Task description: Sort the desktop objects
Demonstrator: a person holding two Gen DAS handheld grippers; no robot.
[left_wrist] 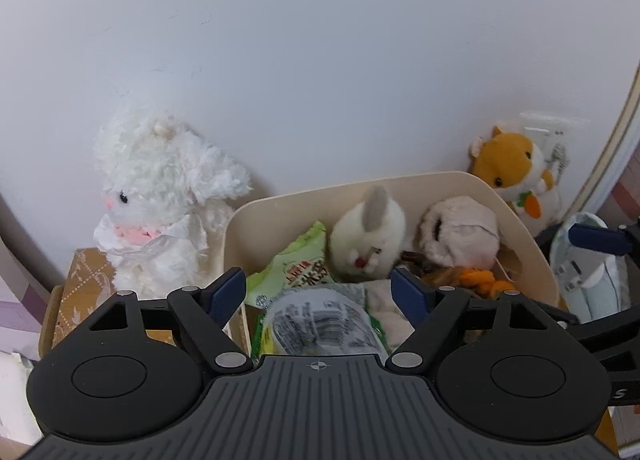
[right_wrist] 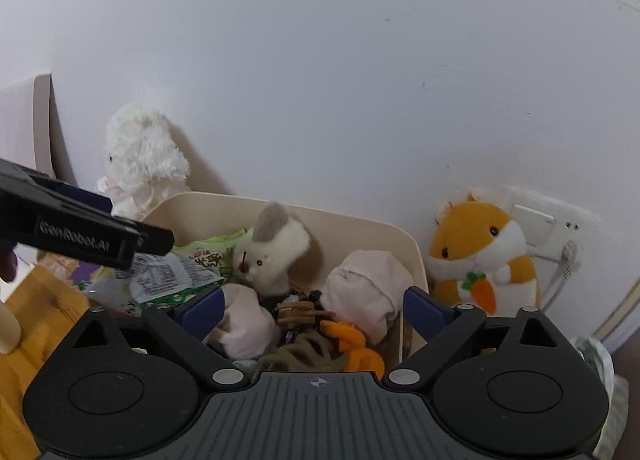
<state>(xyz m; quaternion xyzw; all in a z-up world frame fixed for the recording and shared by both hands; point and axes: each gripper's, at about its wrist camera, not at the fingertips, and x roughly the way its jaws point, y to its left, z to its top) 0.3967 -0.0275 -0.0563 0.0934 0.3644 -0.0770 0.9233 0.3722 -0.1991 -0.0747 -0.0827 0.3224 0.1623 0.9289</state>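
White wall behind a crammed beige bin (left_wrist: 516, 219). Left gripper (left_wrist: 318, 292) and right gripper (right_wrist: 312, 310) both gape wide, empty. Risk: the snack packet (left_wrist: 320, 320) on top could slide off if nudged.

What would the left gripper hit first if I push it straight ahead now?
Most likely the crinkly clear-and-green plastic snack packet lying between the open left gripper fingers, inside the cream plastic bin. Depth is unclear; it may pass just above it.
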